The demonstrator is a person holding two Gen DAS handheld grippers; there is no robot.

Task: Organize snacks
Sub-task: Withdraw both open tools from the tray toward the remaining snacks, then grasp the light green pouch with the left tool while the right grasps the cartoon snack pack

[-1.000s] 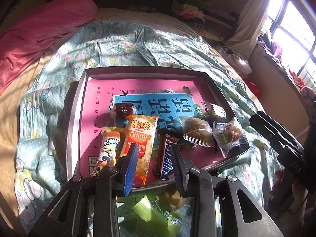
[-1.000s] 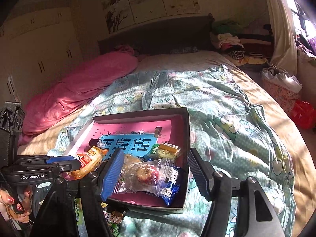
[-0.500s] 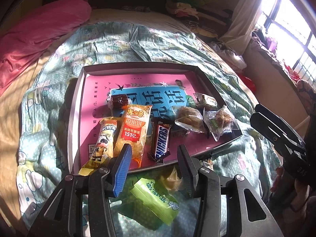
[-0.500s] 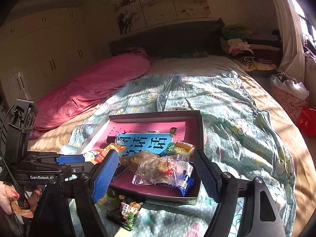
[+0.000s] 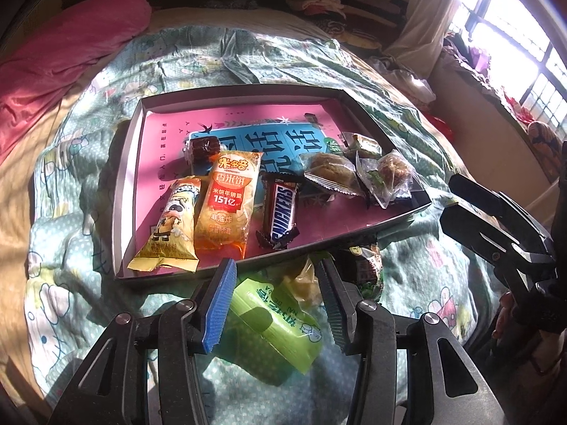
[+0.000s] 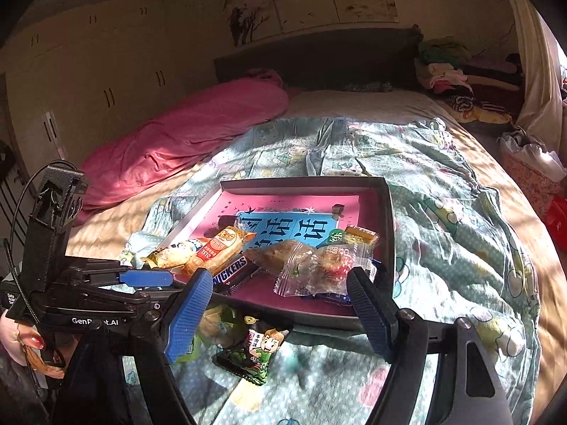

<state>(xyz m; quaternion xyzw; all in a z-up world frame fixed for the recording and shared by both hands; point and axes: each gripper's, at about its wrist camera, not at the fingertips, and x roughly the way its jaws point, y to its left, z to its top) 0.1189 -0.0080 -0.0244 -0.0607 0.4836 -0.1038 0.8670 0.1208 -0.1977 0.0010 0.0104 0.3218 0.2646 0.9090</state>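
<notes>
A shallow grey tray with a pink and blue base lies on the bed. In it are a Snickers bar, an orange rice cracker pack, a yellow pack, a brown cake, a wrapped pastry and a clear bag. My left gripper is open just short of the tray's near rim, over a green pack on the quilt. My right gripper is open before the tray, above a dark cartoon pack.
A yellowish pack lies by the green one. A pink blanket is heaped at the far left, and folded clothes sit at the bed's head. A window glares at the right. A hand holds the left gripper.
Both grippers have drawn back from the tray and their jaws have widened. The Snickers bar and the clear bag that stood between the fingers now lie free in the tray.
</notes>
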